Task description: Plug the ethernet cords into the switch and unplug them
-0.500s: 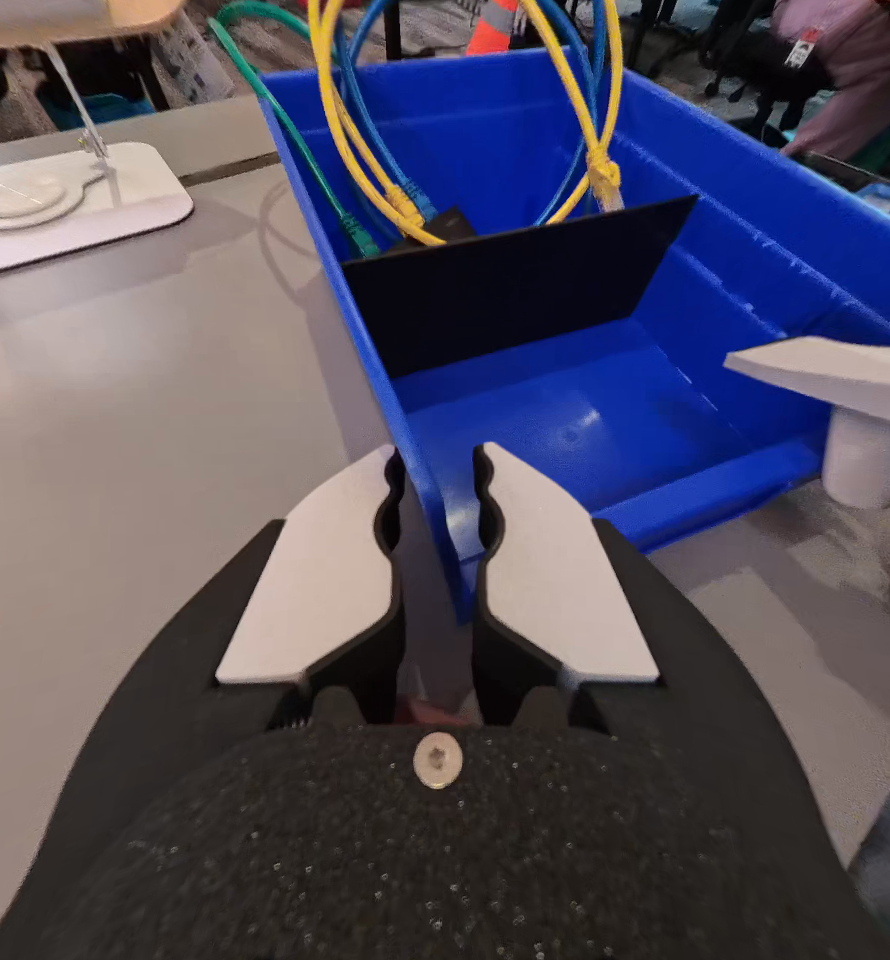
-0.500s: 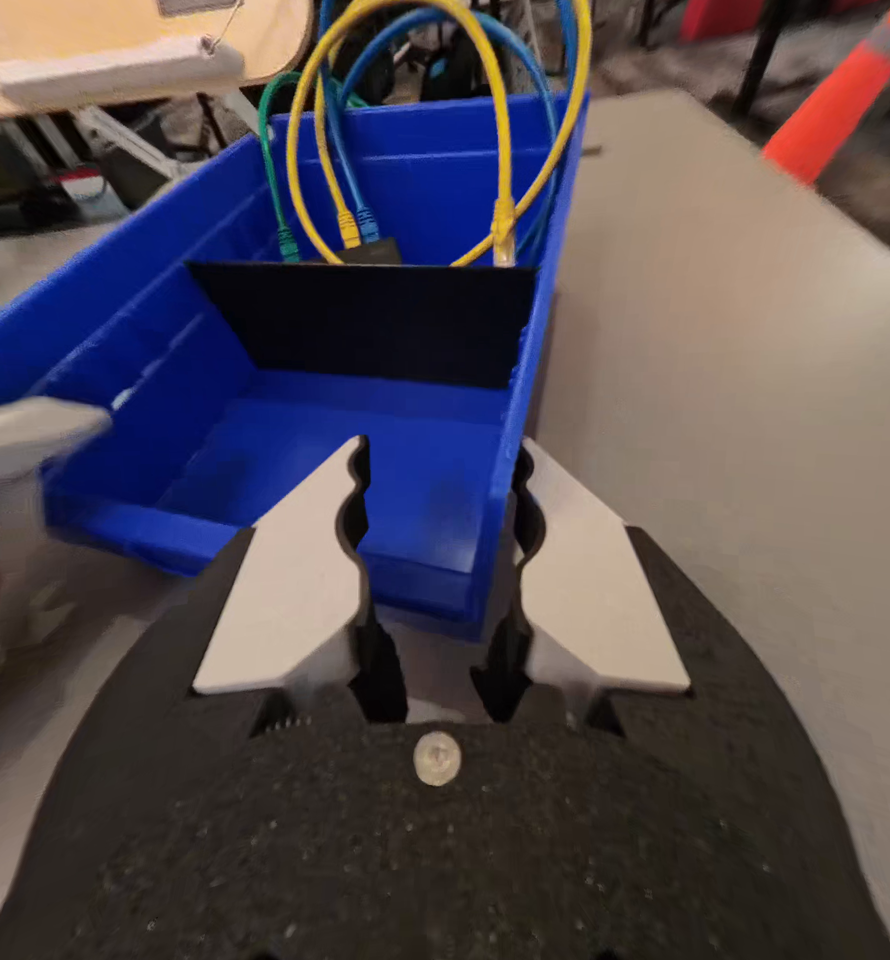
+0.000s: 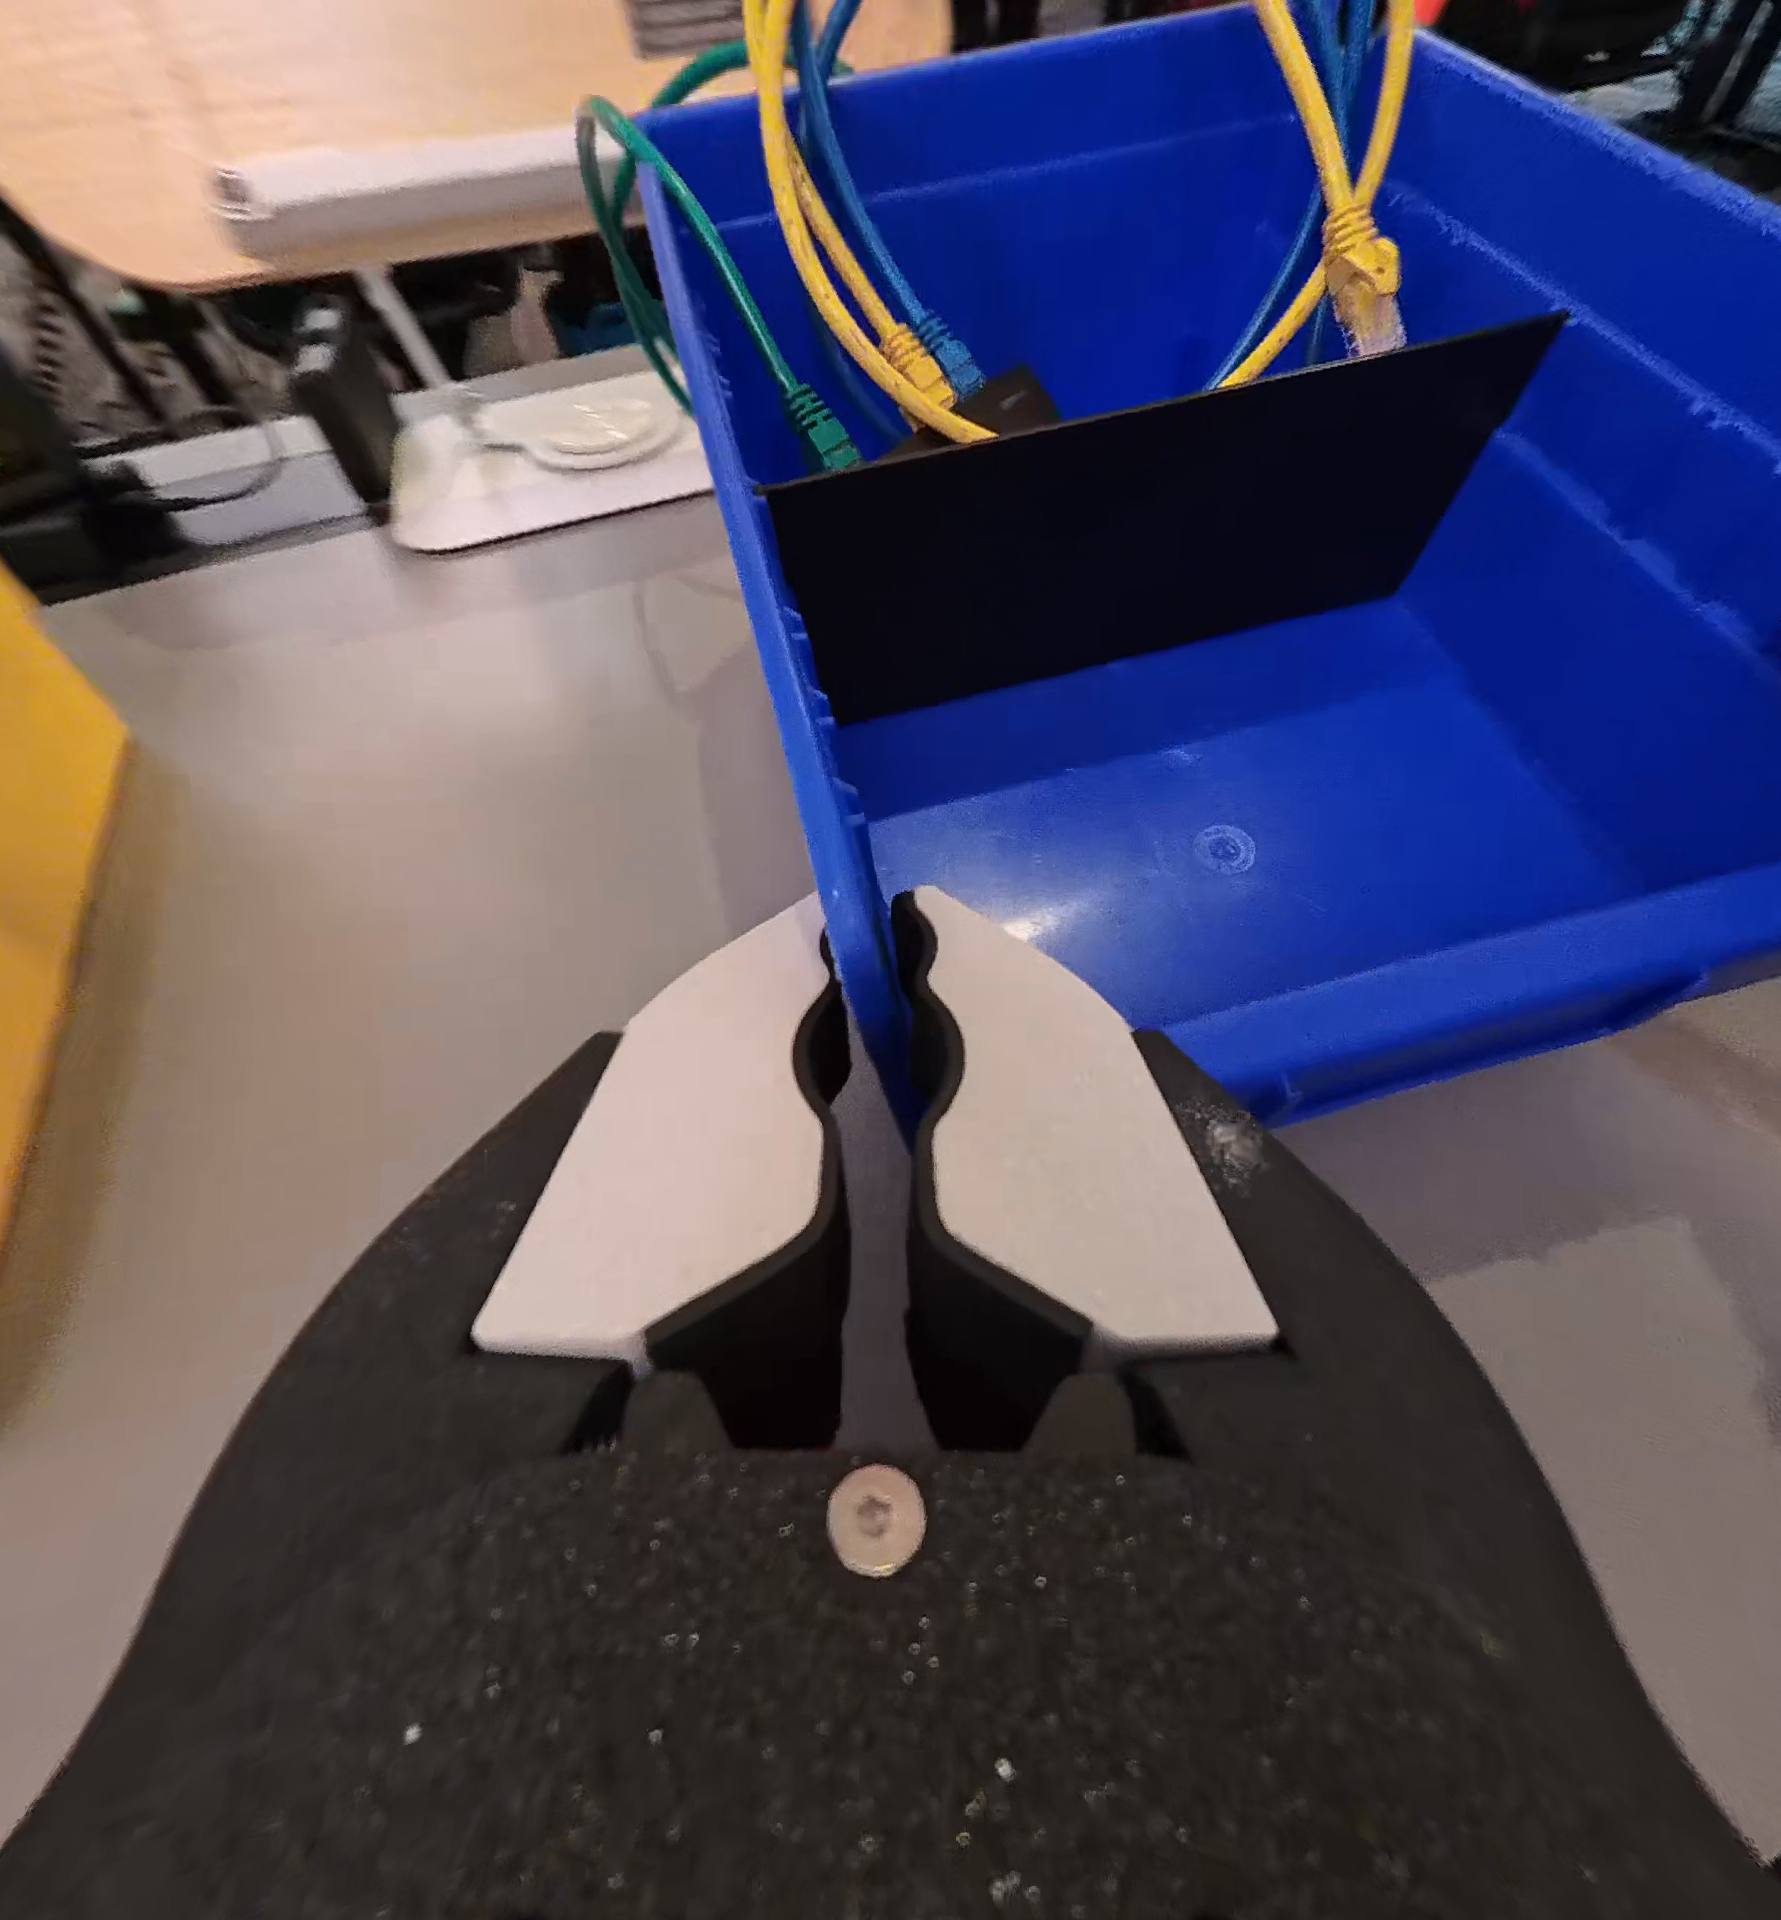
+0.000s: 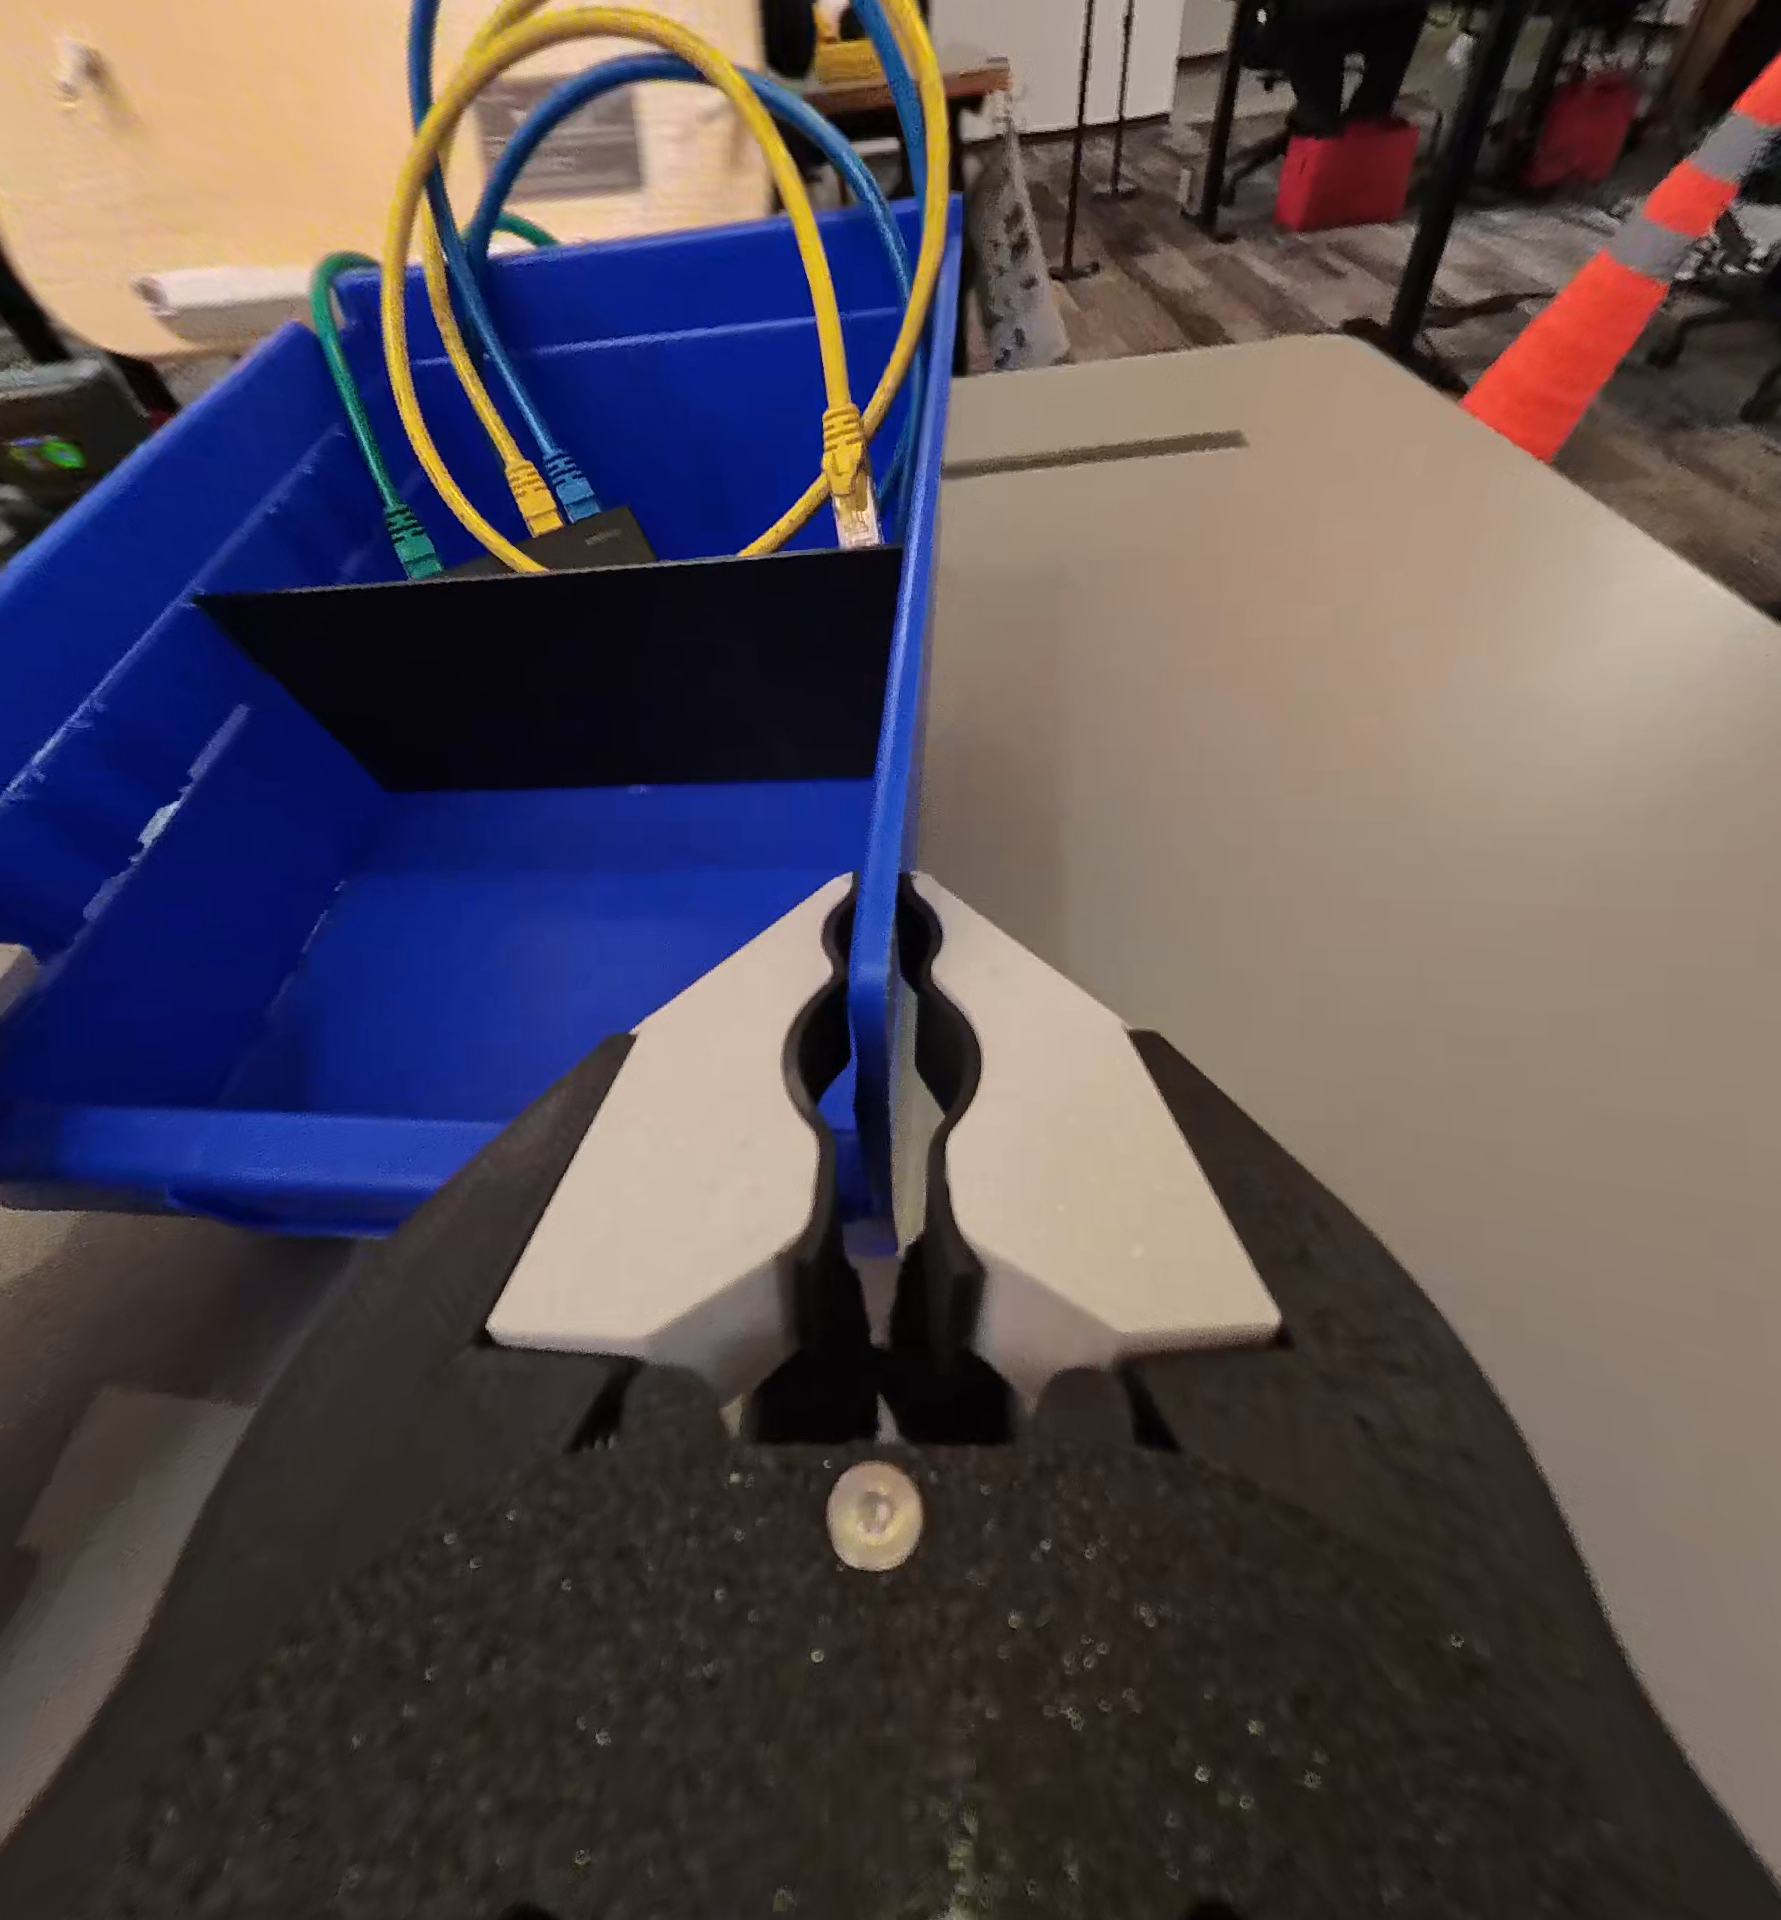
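Cords (image 4: 512, 416) at upper left sit mostly plugged into the switch (image 4: 595, 545), one yellow plug (image 4: 850, 488) loose, while your left gripper (image 3: 870, 940) and right gripper (image 4: 878, 920) each pinch a bin (image 4: 595, 966) wall.

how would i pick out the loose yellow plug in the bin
Find the blue bin on the grey table, then look behind its black divider. Near the bin's right wall hangs a yellow plug with a clear tip, away from the green, yellow and blue plugs clustered at the black switch.
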`<state>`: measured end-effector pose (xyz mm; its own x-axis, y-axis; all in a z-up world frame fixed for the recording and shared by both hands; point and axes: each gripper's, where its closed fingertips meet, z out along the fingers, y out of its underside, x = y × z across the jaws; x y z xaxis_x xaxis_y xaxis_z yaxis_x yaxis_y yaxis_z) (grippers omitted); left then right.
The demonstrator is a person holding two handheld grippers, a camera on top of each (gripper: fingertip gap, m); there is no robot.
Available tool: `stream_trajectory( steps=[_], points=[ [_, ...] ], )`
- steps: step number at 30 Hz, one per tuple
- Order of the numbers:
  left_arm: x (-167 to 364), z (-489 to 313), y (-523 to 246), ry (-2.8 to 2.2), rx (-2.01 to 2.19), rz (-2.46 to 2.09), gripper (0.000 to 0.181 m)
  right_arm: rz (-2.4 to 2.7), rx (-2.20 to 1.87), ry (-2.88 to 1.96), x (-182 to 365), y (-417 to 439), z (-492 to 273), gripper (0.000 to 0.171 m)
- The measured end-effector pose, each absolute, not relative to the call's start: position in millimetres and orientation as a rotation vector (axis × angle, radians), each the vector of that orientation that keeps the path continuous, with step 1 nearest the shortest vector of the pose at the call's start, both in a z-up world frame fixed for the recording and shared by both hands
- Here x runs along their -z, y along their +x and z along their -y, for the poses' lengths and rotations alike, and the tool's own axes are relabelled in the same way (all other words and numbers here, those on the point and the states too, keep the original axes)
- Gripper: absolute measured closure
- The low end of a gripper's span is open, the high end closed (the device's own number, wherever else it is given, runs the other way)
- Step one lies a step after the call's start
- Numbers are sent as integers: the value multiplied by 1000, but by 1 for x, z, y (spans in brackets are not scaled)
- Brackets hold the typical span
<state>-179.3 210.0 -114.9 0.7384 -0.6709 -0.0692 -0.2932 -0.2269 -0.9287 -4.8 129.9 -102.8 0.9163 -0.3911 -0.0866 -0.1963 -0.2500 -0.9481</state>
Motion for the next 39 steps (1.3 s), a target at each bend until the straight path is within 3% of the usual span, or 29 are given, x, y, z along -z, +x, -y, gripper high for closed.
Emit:
stream_trajectory(
  steps=[1, 9, 16, 19, 21, 25, 31, 35, 38, 39],
  points=[
    [113, -214, -194, -1815, 396, -727, 176, -414, 182, -1833, 102, -17, -139, 166],
    [118, -257, -287, -1901, 250, -563, 177, -282, 71, -1903, 121, -100, -209, 167],
    [133, -262, -298, -1958, 309, -538, 173, -184, -51, -1933, 128, -114, -220, 163],
    [125, -249, -290, -1975, 423, -528, 136, -102, -188, -1899, 119, -123, -209, 154],
    [108, -240, -299, -1951, 487, -504, 136, -41, -263, -1834, 106, -126, -192, 143],
    [84, -236, -365, -1961, 533, -351, 133, 57, -243, -1800, 97, -121, -172, 143],
    [89, -306, -518, -1984, 61, -300, 123, 34, -267, -1822, 105, -115, -168, 142],
    [109, -364, -541, -2082, 159, -420, 107, 6, -287, -1838, 107, -115, -166, 143],
    [117, -399, -546, -2115, 219, -423, 113, -16, -312, -1848, 109, -117, -168, 143],
    [119, -407, -548, -2113, 211, -419, 124, -19, -304, -1851, 110, -117, -168, 143]
  ],
)
